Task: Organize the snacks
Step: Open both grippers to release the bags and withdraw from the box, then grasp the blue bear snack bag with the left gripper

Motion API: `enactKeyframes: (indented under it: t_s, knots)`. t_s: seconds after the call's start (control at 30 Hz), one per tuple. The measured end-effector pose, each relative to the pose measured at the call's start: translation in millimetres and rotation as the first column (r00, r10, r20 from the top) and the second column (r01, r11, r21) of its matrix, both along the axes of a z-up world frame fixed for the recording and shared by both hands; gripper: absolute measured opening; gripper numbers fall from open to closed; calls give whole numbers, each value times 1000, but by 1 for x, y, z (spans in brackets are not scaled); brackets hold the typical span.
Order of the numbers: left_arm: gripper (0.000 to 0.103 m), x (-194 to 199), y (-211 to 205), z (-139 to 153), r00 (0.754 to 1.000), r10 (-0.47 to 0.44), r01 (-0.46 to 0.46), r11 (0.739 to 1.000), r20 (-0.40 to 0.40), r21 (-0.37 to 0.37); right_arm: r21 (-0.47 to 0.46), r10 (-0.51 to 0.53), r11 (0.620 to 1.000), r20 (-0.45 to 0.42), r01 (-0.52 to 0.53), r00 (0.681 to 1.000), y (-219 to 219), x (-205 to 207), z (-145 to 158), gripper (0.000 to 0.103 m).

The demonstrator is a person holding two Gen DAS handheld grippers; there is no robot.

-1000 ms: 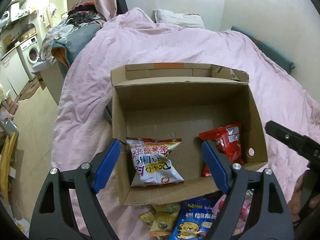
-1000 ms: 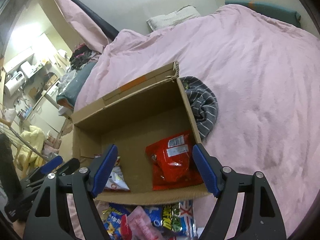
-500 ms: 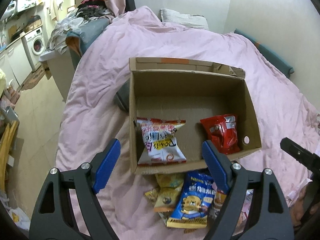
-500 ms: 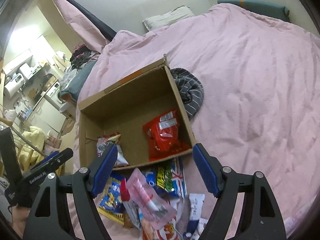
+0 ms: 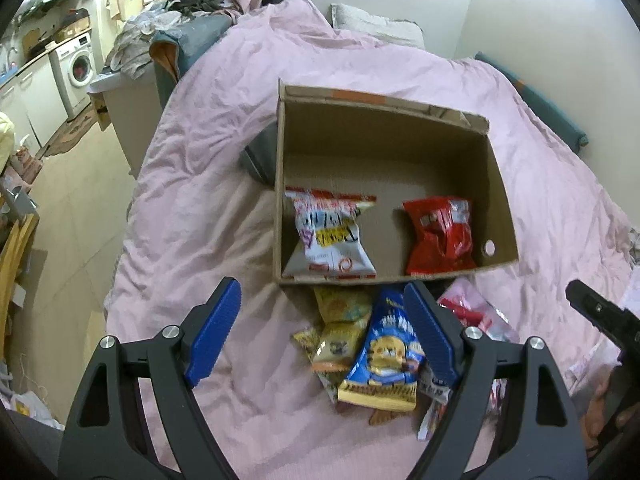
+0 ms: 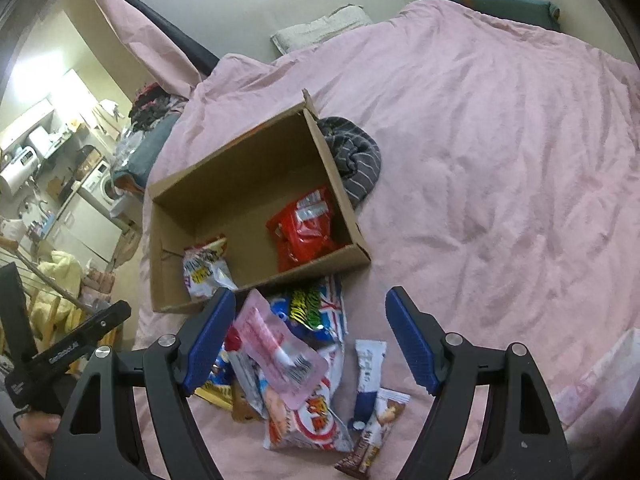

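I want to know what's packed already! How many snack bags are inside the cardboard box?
2. A white snack bag lies at the cardboard box's front left, and a red snack bag at its front right. No others show inside; the rest are piled outside.

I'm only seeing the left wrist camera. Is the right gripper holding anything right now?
Observer: No. The right gripper is open and empty, over the loose snack pile in front of the box.
Operator: What sits between its fingers?
Observer: A pink pouch with a barcode facing up, on top of the pile.
Operator: Anything off to the right of the pile?
Observer: A white-and-blue bar wrapper lies on the pink bedspread, just beside the pile.
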State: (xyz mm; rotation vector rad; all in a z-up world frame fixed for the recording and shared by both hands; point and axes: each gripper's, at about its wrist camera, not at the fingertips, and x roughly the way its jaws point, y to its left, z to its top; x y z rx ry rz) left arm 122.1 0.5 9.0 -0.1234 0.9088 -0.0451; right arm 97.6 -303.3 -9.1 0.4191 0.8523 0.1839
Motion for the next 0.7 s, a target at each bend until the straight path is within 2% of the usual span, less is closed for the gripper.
enactKeyframes:
  t_s: [0.2, 0.33, 0.43, 0.53, 0.6, 0.7]
  knots:
    - [81, -3, -1, -10, 1000, 2, -1, 1000, -29, 6, -45, -1, 999, -75, -3, 997, -11, -4, -19, 80]
    - [81, 0, 1, -19, 997, 16, -17, 1000, -70, -11, -17, -3, 1000, -119, 0, 993, -24, -6, -30, 80]
    - [81, 4, -4, -29, 994, -8, 5, 1000, -113, -27, -18, -7, 1000, -144, 4, 989, -30, -9, -35, 80]
    - [81, 9, -22, -49, 978, -78, 73, 997, -195, -31, -9, -13, 1000, -153, 12, 988, -34, -10, -37, 80]
    - [81, 12, -28, -62, 965, -95, 86, 995, -245, -47, 1, -18, 1000, -152, 19, 988, -35, -10, -37, 80]
    - [81, 17, -40, -76, 952, -127, 119, 992, -277, -43, 12, -16, 1000, -150, 18, 989, -35, -9, -36, 80]
